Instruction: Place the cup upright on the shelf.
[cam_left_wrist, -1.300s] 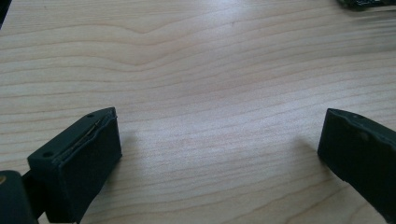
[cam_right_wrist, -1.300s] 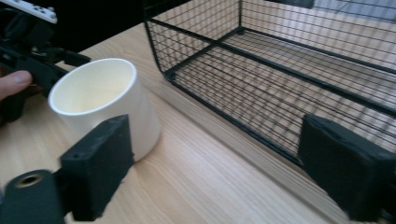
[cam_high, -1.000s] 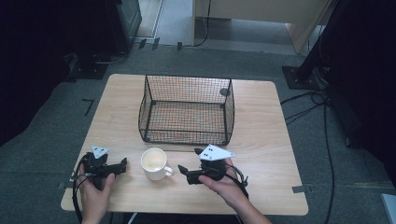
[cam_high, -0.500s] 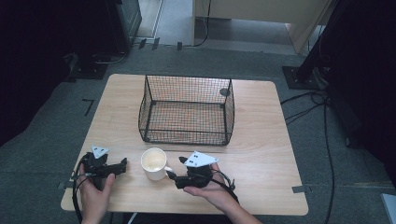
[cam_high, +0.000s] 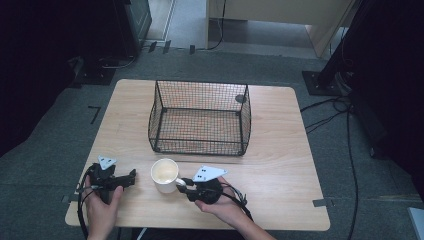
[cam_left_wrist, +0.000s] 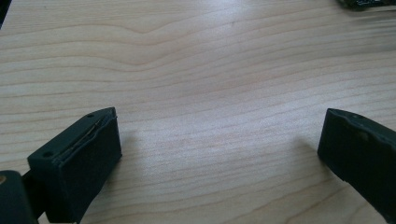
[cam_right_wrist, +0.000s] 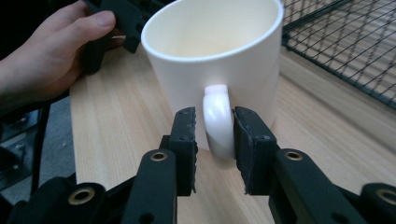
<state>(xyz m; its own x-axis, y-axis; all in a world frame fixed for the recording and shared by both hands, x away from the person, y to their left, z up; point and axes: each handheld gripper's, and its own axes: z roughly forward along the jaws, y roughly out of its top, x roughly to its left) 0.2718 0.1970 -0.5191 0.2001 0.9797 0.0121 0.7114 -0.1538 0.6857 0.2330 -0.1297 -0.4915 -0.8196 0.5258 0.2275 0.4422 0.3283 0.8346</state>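
A white mug (cam_high: 164, 172) stands upright near the table's front edge, its handle (cam_right_wrist: 217, 122) pointing toward my right gripper (cam_high: 182, 184). In the right gripper view, my right gripper (cam_right_wrist: 215, 135) has its jaws on either side of the handle. They have just been closing; the right pad (cam_right_wrist: 247, 140) is against the handle and a thin gap remains at the left pad (cam_right_wrist: 187, 140). My left gripper (cam_high: 131, 175) rests on the table left of the mug. In the left gripper view its jaws (cam_left_wrist: 219, 140) stand wide open over bare wood.
A black wire basket (cam_high: 197, 145) stands behind the mug at the table's middle, and its mesh (cam_right_wrist: 345, 42) is close on the right in the right gripper view. The hand (cam_right_wrist: 46, 56) holding the left gripper is beyond the mug. The table's front edge (cam_high: 200, 227) lies near both hands.
My right gripper has moved left and down to the mug, and its jaws have narrowed around the handle. The left gripper and the mug have stayed in place.
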